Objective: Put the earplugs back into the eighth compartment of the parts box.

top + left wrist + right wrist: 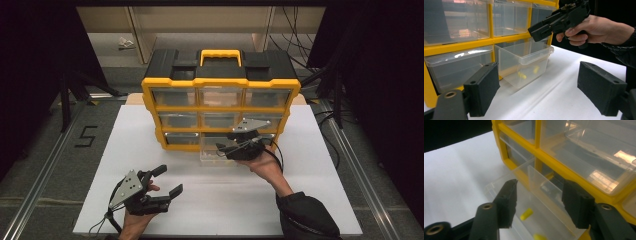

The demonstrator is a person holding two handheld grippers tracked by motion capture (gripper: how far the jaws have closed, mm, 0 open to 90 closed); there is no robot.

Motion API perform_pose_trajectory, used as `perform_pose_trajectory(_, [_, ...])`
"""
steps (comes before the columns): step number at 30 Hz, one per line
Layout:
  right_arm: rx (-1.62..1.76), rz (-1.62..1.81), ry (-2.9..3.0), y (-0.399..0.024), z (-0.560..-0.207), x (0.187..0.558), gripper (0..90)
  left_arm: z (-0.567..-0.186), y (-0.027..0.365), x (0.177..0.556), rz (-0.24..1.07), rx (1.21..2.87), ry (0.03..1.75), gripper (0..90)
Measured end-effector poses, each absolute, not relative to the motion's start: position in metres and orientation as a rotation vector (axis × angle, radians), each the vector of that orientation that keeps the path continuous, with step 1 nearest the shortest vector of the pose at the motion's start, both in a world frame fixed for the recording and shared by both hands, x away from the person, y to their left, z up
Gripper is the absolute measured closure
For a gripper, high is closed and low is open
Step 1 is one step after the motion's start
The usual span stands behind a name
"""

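Your right gripper (226, 148) hangs over the pulled-out clear drawer (216, 156), jaws apart and gripping nothing; in the right gripper view, two small yellow pieces (526, 214) lie on the drawer's floor between and below the jaws. That drawer juts from the bottom row of the yellow-framed organizer (221, 107), which stands at twelve o'clock on the white table (300, 170). Your left gripper (167, 181) rests at seven o'clock from the drawer, well apart from it, jaws wide and empty, pointing toward it.
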State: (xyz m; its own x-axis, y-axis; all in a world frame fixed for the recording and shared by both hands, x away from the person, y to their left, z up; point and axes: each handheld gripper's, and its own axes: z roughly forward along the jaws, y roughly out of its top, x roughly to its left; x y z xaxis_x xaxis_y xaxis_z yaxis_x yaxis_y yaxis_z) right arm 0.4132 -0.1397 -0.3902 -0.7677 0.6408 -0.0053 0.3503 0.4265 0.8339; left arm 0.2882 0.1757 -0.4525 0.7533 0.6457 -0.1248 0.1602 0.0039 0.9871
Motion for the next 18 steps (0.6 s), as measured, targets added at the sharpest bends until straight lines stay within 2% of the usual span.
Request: perform_pose_trajectory(18, [0.777,1.399,2.292,-0.136,-0.376,0.386,34.6,-0.452,0.176,0.288,0.423,1.546,0.677,17.4])
